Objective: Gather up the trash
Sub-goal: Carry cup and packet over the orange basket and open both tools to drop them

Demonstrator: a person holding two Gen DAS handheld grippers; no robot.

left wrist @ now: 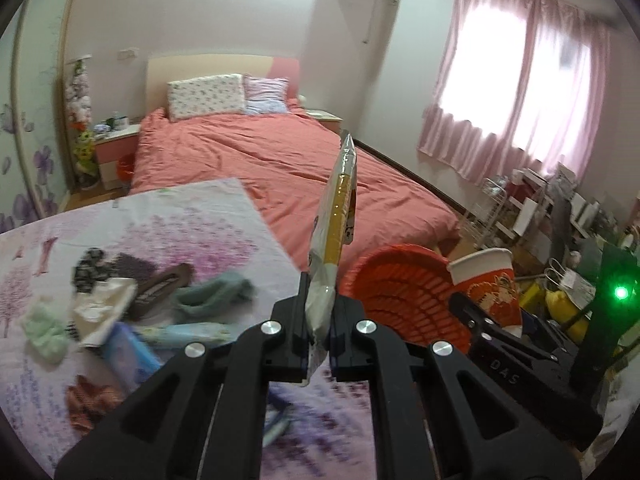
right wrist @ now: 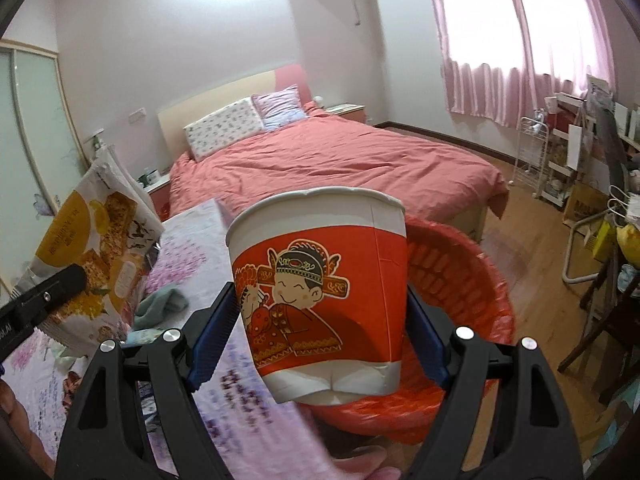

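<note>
My left gripper (left wrist: pixel 319 322) is shut on a yellow and white snack wrapper (left wrist: pixel 340 216), which stands edge-on above the jaws; the right wrist view shows the wrapper (right wrist: pixel 94 256) at the left, flat side on. My right gripper (right wrist: pixel 320 324) is shut on a red and white paper cup (right wrist: pixel 320 292) with a cartoon print, held upright between blue pads. The left wrist view has the cup (left wrist: pixel 490 284) at the right. A red plastic basket (right wrist: pixel 460 288) stands just behind and below the cup, beside the table; its woven wall (left wrist: pixel 404 296) shows between both grippers.
The table with a purple floral cloth (left wrist: pixel 180 220) holds socks, tissue, a blue packet and other small items. Behind it stands a bed with a red cover (left wrist: pixel 280 160). A white rack (right wrist: pixel 536 160) and cluttered shelves line the right wall over wooden floor.
</note>
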